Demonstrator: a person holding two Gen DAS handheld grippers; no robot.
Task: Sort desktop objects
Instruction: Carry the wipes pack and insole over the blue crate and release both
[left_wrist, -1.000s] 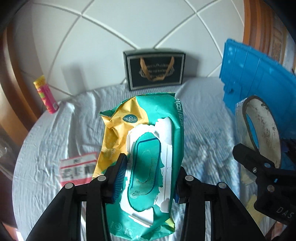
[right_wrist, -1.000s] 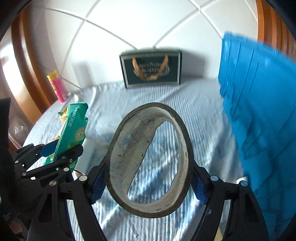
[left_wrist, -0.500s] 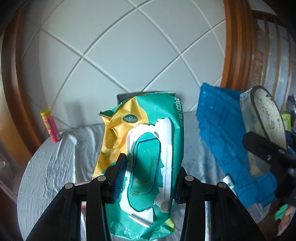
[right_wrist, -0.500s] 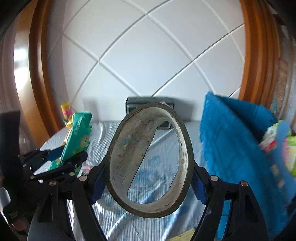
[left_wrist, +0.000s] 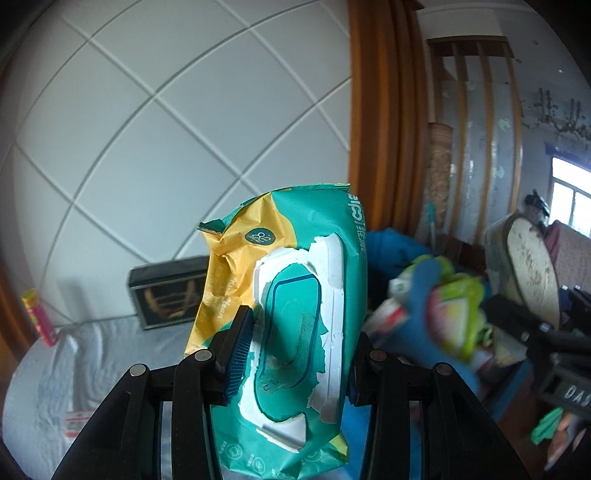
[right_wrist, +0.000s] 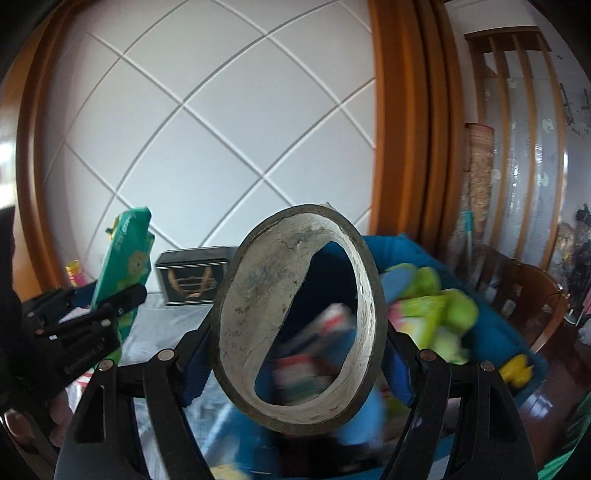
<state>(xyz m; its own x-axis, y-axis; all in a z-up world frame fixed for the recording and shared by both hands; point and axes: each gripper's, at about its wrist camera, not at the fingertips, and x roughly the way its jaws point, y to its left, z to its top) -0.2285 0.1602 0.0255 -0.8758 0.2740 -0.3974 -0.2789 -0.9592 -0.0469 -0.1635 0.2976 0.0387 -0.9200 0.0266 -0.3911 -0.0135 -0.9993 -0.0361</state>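
My left gripper (left_wrist: 295, 354) is shut on a green and yellow wet-wipes pack (left_wrist: 295, 295) and holds it up in the air; the pack also shows at the left of the right wrist view (right_wrist: 127, 258). My right gripper (right_wrist: 295, 354) is shut on a worn roll of tape (right_wrist: 295, 314), seen edge-on at the right of the left wrist view (left_wrist: 532, 273). Both are raised above a blue basket (right_wrist: 495, 332) that holds several colourful items, blurred (left_wrist: 436, 306).
A round table with a pale blue cloth (left_wrist: 103, 354) lies low on the left. On it are a dark gift box (left_wrist: 166, 295), a red and yellow tube (left_wrist: 37, 317) and a paper label (left_wrist: 77, 421). A white panelled wall and wooden frame stand behind.
Both grippers have risen and swung right with their loads. The table has dropped low to the left and the open top of the blue basket has come into view.
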